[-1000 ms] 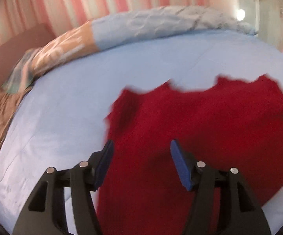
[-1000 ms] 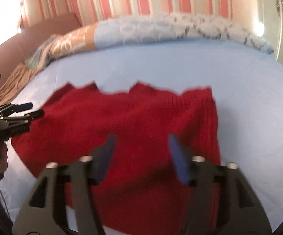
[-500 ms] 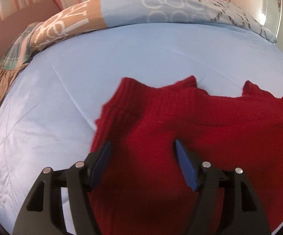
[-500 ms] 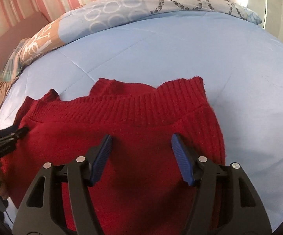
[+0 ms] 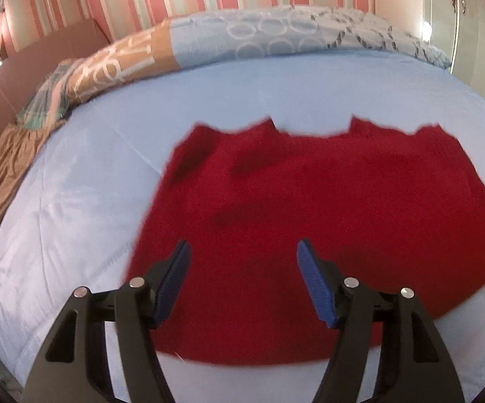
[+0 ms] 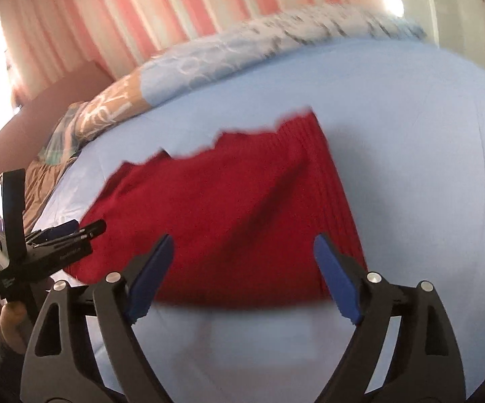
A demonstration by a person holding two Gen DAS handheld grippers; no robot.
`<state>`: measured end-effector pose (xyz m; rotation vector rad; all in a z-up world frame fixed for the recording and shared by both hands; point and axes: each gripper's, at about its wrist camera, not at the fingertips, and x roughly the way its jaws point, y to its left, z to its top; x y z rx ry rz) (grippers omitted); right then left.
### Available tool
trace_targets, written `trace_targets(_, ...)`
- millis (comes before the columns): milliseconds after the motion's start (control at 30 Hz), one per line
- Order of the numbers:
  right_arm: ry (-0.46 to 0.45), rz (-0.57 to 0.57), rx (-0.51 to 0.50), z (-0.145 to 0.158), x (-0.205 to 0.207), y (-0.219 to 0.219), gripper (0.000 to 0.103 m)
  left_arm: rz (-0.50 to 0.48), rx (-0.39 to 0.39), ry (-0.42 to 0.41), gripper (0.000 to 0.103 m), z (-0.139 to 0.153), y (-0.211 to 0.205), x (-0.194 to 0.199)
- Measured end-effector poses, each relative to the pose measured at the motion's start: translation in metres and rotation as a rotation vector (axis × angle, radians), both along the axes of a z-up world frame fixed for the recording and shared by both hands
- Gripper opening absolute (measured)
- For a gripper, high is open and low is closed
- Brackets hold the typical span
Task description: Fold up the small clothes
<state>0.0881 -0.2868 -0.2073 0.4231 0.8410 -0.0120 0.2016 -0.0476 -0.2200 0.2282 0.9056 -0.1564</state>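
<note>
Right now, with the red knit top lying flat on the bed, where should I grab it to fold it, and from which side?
Probably the ribbed band along the red knit top's right edge: it lies straight and exposed on the blue sheet. Bring the open right gripper in from the right, low, one finger sliding under the edge.

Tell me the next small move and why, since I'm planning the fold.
Probably lower the open left gripper onto the near hem of the red sweater: the garment lies spread on the blue bedcover, and the right gripper is open too, holding nothing.
</note>
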Motion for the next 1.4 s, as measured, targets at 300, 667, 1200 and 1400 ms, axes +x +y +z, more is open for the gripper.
trace_targets(300,0.073,-0.201,0.280,-0.049,-0.027,-0.040,0.063,-0.002,0.017,0.061,0.067,-0.016,-0.007,-0.018)
trace_targets(667,0.016,-0.228,0.370,-0.058,-0.003,-0.049,0.078,-0.026,0.018,0.052,0.067,-0.008,-0.026,-0.017)
trace_targets(1200,0.012,-0.223,0.326,-0.056,0.020,-0.056,0.079,0.023,-0.064,0.153,0.067,-0.017,-0.014,-0.001)
trace_targets(1400,0.011,-0.259,0.351,-0.057,0.032,-0.060,0.075,-0.009,-0.066,0.171,0.067,-0.026,-0.032,-0.001)
